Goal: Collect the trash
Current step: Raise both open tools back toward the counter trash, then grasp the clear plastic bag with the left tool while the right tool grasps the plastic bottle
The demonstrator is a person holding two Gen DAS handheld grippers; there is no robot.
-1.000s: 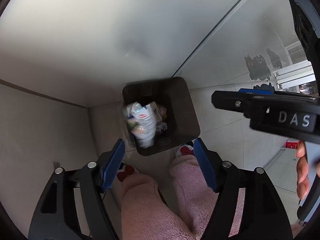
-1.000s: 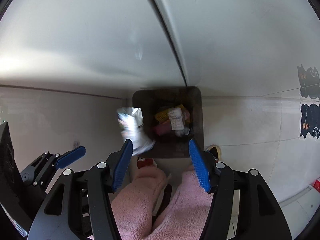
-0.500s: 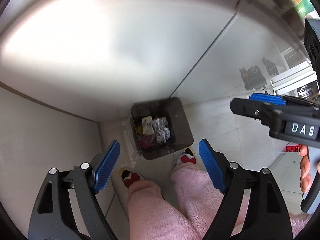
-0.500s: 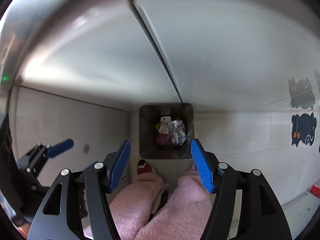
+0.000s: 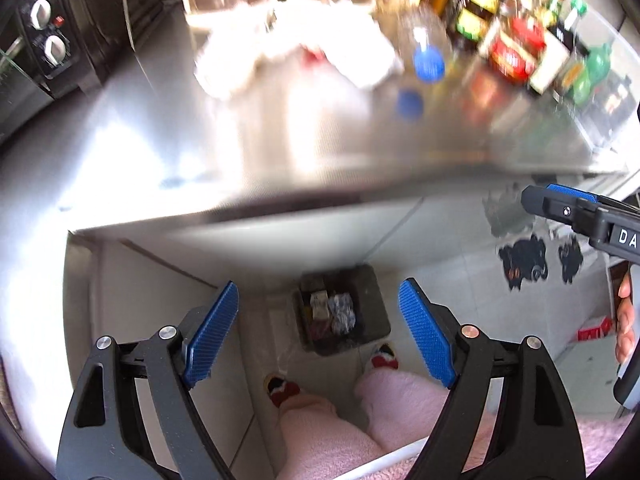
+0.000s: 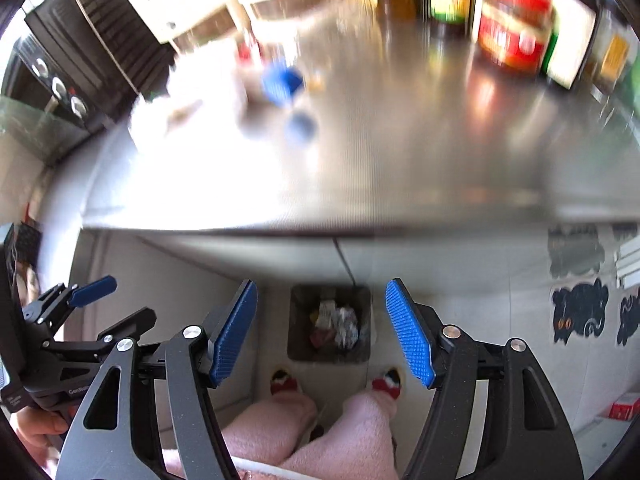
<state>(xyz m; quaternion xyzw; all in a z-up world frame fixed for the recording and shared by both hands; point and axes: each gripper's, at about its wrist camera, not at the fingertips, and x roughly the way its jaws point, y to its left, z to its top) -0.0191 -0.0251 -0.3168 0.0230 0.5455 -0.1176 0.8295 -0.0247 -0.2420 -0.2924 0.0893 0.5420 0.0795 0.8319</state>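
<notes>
A dark square trash bin (image 5: 376, 300) stands on the floor far below, against the cabinet front. Inside it lie a crumpled silvery wrapper (image 5: 342, 312) and other scraps. My left gripper (image 5: 318, 292) hangs open high above the bin with nothing between its blue pads. The same bin (image 6: 296, 340) and wrapper (image 6: 345, 324) show in the right wrist view. There my right gripper (image 6: 322, 286) is open, its jaws still opening, and it holds nothing. On the steel counter (image 5: 320, 152) are a white crumpled heap (image 5: 296, 56), a clear bottle with a blue cap (image 5: 428, 64) and a loose blue cap (image 5: 408, 104), all blurred.
Jars and bottles (image 5: 516, 48) crowd the counter's back right. A black appliance with knobs (image 5: 52, 48) stands at its left end. The person's pink trouser legs (image 5: 320, 432) and slippers are just in front of the bin. A red box (image 5: 596, 328) lies on the floor tiles at right.
A crushed wrapper fell from between the grippers into the bin. Both grippers then rose from just over the bin to above the counter, whose top came into view, and both spread wider.
</notes>
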